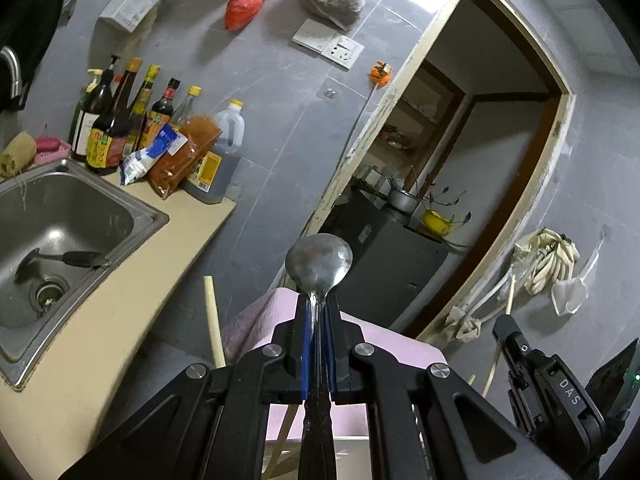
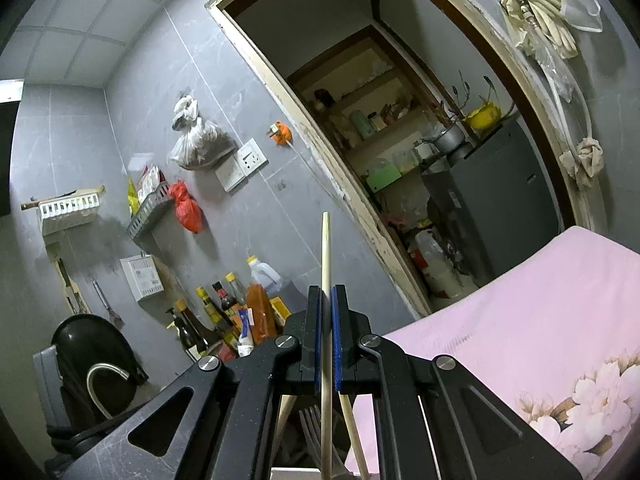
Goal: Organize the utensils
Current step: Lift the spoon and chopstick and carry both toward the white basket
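left gripper [image 1: 318,312] is clamped on a metal spoon [image 1: 320,264]; blue pads pinch the neck of the handle, bowl sticks out past the fingertips, handle runs back toward the camera; right gripper [image 2: 327,312] is closed on a wooden chopstick [image 2: 325,248], which stands upright between the blue pads and pokes well above them; a second chopstick [image 2: 352,428] and a fork [image 2: 310,420] sit below the right gripper, near the bottom edge, container unclear; a pink cloth [image 2: 520,312] with flower print lies just beside and under both grippers; in the left wrist view the right gripper shows at the lower right; steel sink [image 1: 132,204] at left with a dark utensil [image 1: 64,258] lying in the basin; sauce bottles [image 1: 120,120] crowd the counter [image 1: 120,300] by the wall; doorway [image 1: 460,160] behind.
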Motion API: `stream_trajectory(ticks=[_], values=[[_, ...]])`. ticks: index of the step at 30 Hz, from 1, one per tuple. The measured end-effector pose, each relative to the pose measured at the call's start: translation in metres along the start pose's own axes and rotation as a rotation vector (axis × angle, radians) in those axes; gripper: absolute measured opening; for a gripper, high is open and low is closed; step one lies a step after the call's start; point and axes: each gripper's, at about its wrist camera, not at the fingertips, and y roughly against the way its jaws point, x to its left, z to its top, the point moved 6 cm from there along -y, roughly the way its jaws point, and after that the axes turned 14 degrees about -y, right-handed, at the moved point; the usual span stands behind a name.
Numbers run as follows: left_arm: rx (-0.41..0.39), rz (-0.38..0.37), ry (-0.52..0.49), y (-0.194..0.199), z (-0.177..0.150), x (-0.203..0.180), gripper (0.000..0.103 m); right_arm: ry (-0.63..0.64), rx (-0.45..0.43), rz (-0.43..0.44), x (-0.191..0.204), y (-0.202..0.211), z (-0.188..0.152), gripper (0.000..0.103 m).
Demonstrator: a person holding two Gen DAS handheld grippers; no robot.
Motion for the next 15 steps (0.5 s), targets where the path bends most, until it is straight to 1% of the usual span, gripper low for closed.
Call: stream_trajectory(ticks=[2,5,12,15], values=[[0.002,-0.001,-0.019,0.0000,-0.0019,-0.0035,0.007,0.006,0.003,0.000,-0.0007,-0.0008,-0.0005,0.004],[-0.003,-0.010,-0.016,0.0011,-0.0030,-0.0052,0.007,0.009,0.011,0.003,-0.0026,-0.0005,-0.0016,0.004],[-0.033,-0.043,0.034,0.0048,0.0033,-0.0048,0.007,-0.005,0.016,0.012,-0.0050,0.0004,-0.0038,0.004],[-0.029,-0.066,0.085,0.0037,0.0010,-0.0012,0.007,-0.014,0.013,0.023,-0.0072,0.0035,-0.0047,0.004]])
